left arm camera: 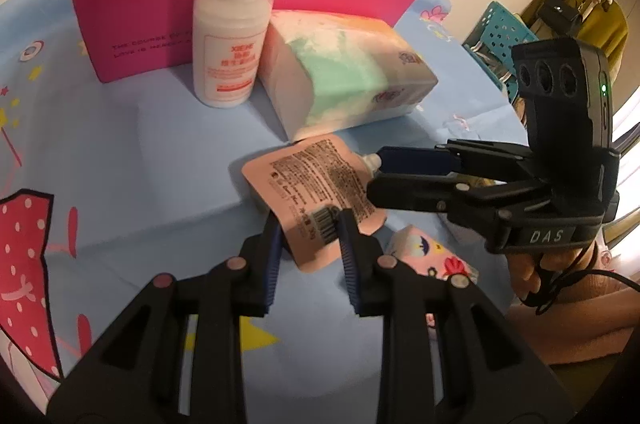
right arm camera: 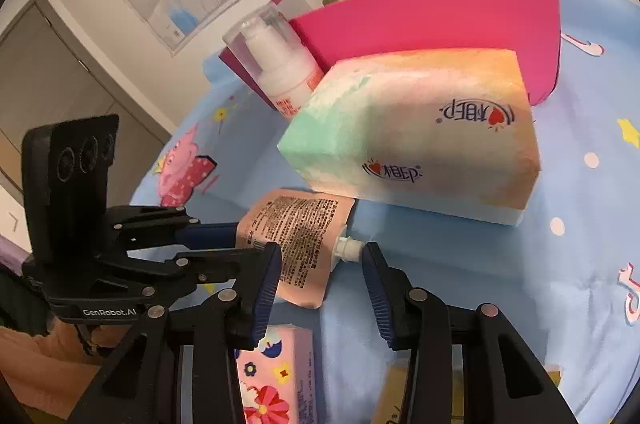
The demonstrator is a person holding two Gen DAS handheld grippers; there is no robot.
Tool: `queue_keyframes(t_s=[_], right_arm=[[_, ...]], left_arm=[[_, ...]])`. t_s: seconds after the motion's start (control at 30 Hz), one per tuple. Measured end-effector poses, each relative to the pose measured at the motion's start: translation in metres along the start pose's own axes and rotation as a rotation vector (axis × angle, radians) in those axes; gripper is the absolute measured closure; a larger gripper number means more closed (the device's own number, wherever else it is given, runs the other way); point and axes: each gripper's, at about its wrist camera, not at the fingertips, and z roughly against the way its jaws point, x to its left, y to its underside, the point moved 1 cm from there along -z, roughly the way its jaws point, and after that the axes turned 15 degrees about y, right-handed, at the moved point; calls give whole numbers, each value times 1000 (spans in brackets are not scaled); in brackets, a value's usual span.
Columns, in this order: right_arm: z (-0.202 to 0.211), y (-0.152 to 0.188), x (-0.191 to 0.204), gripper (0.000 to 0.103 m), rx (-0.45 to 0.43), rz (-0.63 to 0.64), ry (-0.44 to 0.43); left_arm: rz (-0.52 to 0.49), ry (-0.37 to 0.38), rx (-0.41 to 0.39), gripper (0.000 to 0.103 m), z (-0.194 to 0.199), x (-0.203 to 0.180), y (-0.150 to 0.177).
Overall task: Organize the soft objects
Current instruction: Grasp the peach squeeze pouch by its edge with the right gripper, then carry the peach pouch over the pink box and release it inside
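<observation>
Ahead of both your grippers, past the tissue pack (left arm camera: 344, 72), the pink box (left arm camera: 132, 24) waits, well apart from the pouch (left arm camera: 308, 184). The pouch lies flat on the cloth (left arm camera: 120, 144), long axis running from your left gripper (left arm camera: 308, 224), clamped on its bottom edge, toward the cap (right arm camera: 350, 248). That cap sits between your right gripper's (right arm camera: 320, 260) parted fingers, not yet pinched. Your left is nearer and already holds it.

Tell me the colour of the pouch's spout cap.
White, on a peach-pink pouch; the cap shows best in the right wrist view.
</observation>
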Motion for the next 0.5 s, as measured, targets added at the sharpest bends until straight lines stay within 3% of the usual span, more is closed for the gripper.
queue_keyframes(t_s=[0.27,0.5], right_arm=[[36,-7,-1,61,-77,16,-7],[72,-33,-7,61,-186,23,16]], left_arm=[[-79,19,-49,73,25,-26,-8],[-166,11,-112,73,43,-53,-47]])
